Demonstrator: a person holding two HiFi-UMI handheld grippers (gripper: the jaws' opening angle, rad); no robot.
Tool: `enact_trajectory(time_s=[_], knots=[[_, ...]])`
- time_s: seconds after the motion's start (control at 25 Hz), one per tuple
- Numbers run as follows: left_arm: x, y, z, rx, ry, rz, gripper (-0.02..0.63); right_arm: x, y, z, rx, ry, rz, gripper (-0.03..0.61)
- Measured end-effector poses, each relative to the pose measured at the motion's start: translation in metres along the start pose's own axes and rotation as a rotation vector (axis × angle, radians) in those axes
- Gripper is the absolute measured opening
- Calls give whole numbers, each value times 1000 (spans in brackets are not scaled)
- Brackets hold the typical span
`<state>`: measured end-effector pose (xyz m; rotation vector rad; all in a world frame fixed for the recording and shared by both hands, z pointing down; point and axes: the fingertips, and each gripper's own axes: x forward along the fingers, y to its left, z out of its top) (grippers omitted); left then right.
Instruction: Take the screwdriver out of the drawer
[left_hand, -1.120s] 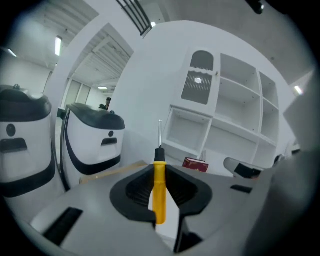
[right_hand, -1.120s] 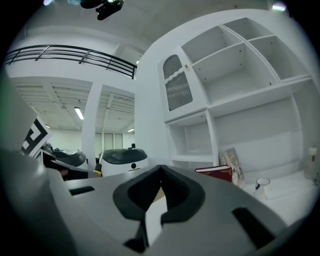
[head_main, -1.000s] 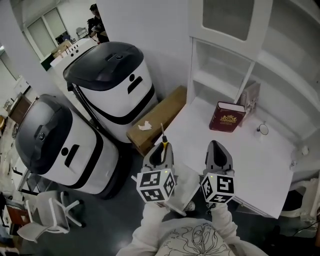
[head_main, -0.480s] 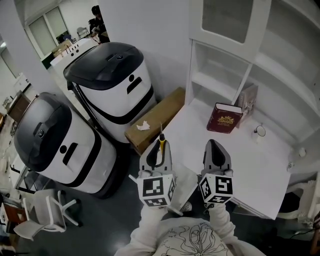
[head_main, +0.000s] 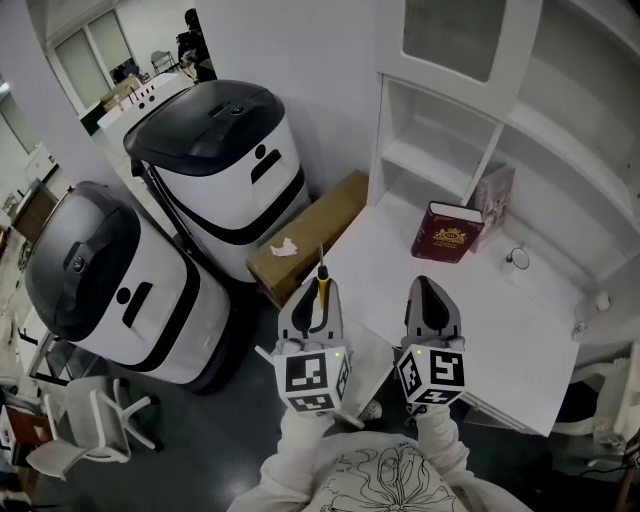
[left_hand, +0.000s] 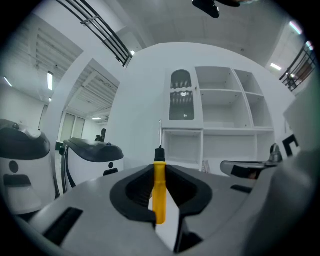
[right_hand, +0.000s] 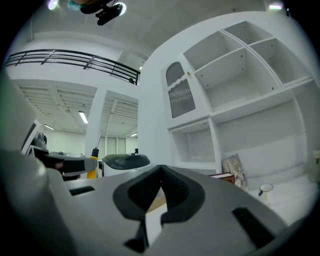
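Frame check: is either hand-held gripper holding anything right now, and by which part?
The left hand-held gripper grips the screwdriver by its yellow handle, the shaft sticking out past the jaw tips. The right hand-held gripper is shut and empty.

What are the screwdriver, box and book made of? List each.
Screwdriver: smooth yellow handle, likely plastic; thin shiny shaft, likely metal.
Box: matte plain brown, likely cardboard.
Book: dark red cover with gold print, perhaps leatherette or coated board.
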<state>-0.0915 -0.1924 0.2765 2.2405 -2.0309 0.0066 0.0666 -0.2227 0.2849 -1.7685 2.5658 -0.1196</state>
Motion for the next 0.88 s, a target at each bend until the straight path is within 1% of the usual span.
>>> enact_trajectory(time_s=[0.4,0.88], knots=[[1,3,-1,-10,9,4,67,2,-3,-3,-3,10,-8,3],[3,5,-3,9,10,7,67,5,-2,-6,-13,15,-2,3]])
